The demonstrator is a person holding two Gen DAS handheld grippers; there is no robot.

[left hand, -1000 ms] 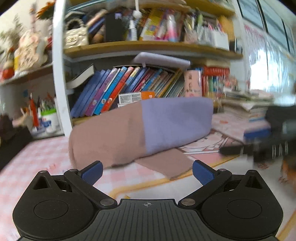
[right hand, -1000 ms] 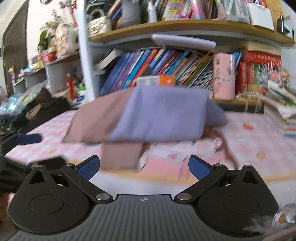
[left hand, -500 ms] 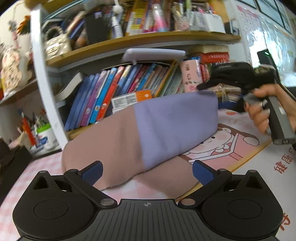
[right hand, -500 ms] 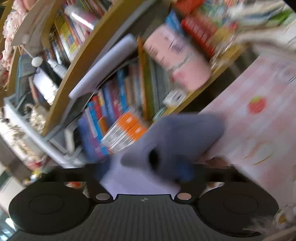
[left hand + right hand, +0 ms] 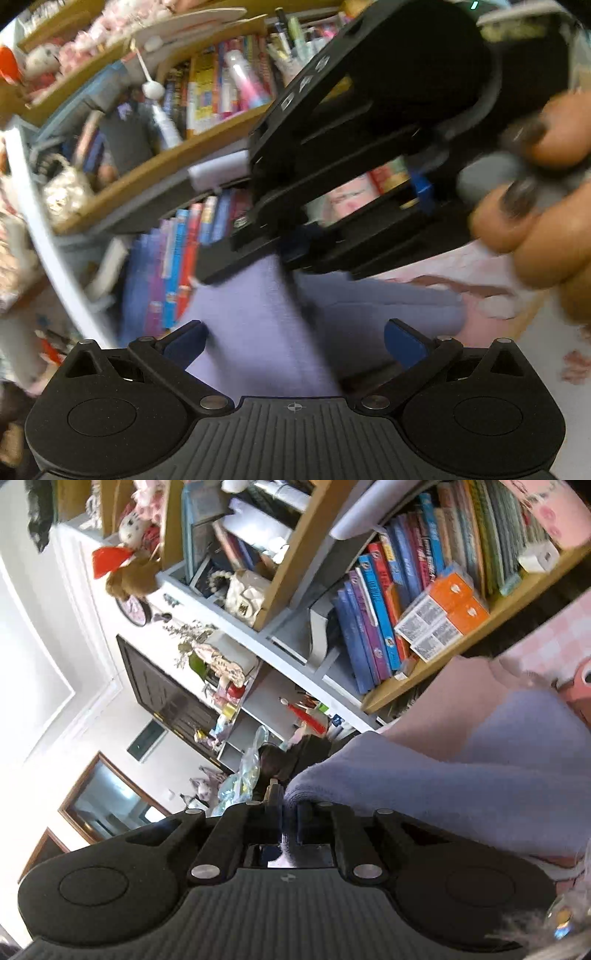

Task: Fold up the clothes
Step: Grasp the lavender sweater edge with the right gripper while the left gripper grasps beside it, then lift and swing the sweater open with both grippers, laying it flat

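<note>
Filling most of both views, the bookshelf (image 5: 332, 602) tilts hard across my screens, its wooden boards running from 8 o'clock up to 2 o'clock in the right wrist view. On its lower board I see a row of upright books (image 5: 373, 613), blue and purple spines mostly, with 2 orange-and-white boxes (image 5: 443, 616) stacked just beside them at 3 o'clock. The same books (image 5: 177, 258) show blurred in the left wrist view at 9 o'clock.

Next in size is the garment (image 5: 480, 775), a soft lilac and dusty pink piece. In the right wrist view it spreads from 3 o'clock down to the centre, lilac part nearest me, pink part behind it toward the shelf. In the left wrist view the garment (image 5: 258, 314) hangs down the middle as a lilac sheet, with more of it lying on the pink checked tablecloth (image 5: 546, 350) at 4 o'clock.

My right gripper (image 5: 290, 812) has its jaws pinched together on a lilac edge of the garment, cloth bunching right at the tips. From the left wrist view the right gripper (image 5: 295, 254) crosses the upper half from 2 o'clock to the centre, a hand (image 5: 546, 206) wrapped on its handle at 3 o'clock.

My left gripper (image 5: 293, 343) stands wide, its 2 blue pads apart with lilac cloth showing between them; I cannot tell whether either pad touches it.
</note>
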